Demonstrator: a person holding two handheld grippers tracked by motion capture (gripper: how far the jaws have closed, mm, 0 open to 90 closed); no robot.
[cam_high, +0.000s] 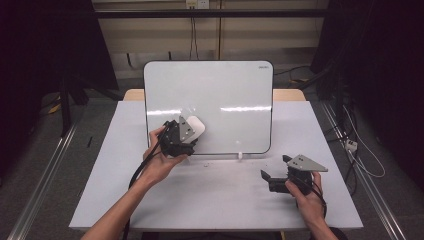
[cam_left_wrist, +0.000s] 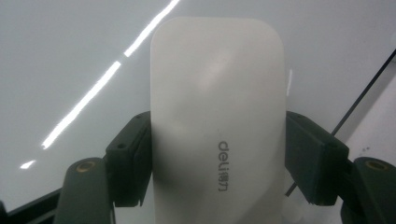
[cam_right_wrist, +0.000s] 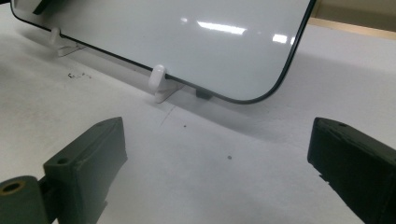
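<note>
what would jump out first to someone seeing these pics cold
The big whiteboard standing upright on small white feet at the back of the table draws the eye first, its surface glaring with light streaks. Next comes the white eraser clamped between the jaws of the left gripper and held against the board's lower left part. The right gripper rests open on the table in front of the board's lower right corner, holding nothing.

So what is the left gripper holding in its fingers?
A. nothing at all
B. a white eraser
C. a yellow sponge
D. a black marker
B: in the left gripper view the left gripper has its fingers pressed on both sides of a white eraser, held up against the whiteboard.
</note>
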